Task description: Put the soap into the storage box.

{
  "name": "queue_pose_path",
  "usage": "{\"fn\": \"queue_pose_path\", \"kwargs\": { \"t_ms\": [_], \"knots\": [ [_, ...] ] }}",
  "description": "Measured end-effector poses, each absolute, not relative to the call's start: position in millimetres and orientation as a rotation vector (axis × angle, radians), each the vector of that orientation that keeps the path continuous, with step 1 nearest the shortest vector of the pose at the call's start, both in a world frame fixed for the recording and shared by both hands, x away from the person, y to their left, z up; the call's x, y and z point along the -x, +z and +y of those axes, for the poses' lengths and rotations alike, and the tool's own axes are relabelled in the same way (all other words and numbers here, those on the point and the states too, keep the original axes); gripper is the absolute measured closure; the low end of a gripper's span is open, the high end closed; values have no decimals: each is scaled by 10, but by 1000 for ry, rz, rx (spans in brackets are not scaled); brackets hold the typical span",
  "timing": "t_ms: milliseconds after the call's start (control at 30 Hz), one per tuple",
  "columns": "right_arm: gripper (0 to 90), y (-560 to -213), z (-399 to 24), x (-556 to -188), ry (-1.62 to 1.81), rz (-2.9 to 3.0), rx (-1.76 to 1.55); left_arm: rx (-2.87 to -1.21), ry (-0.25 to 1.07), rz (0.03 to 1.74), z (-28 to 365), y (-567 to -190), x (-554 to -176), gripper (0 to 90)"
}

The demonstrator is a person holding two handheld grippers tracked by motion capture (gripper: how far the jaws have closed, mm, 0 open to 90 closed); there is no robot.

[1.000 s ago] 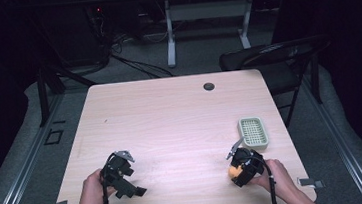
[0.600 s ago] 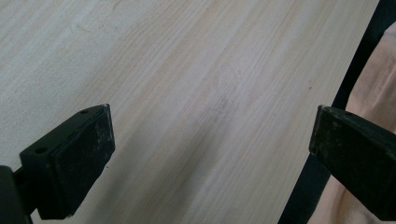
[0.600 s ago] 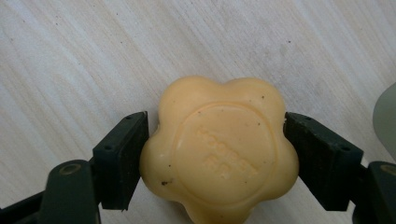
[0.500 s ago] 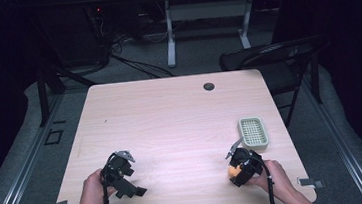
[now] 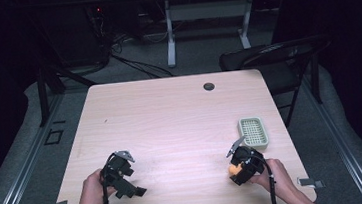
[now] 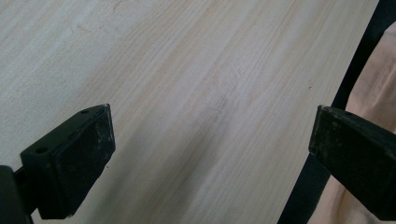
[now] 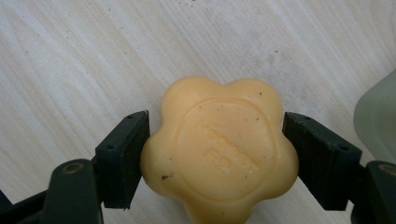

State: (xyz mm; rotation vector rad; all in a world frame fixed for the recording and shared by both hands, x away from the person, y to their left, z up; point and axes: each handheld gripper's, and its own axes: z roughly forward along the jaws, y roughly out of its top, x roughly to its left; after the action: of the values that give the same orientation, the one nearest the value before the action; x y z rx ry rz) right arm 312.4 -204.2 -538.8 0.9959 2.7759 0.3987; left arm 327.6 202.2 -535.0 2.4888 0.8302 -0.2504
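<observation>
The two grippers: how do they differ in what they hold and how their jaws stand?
The right gripper is shut on an orange flower-shaped soap; the left gripper holds nothing. The right jaws press the soap's sides; the left jaws stand wide apart over the bare table. Both are hand-held near the table's near edge.

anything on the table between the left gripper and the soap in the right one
Nothing. In the high view the stretch of wooden table from the left gripper across to the flower-shaped orange soap in the right gripper is bare.
</observation>
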Motion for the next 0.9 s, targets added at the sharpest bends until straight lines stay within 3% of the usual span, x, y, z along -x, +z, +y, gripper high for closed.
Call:
{"fn": "queue_pose_path", "kwargs": {
  "t_ms": [900],
  "knots": [
    [248,-5295,-2285,-3178,372,2711,-1075,-2493,-253,820,2007,-5349,-3288,6]
  ]
}}
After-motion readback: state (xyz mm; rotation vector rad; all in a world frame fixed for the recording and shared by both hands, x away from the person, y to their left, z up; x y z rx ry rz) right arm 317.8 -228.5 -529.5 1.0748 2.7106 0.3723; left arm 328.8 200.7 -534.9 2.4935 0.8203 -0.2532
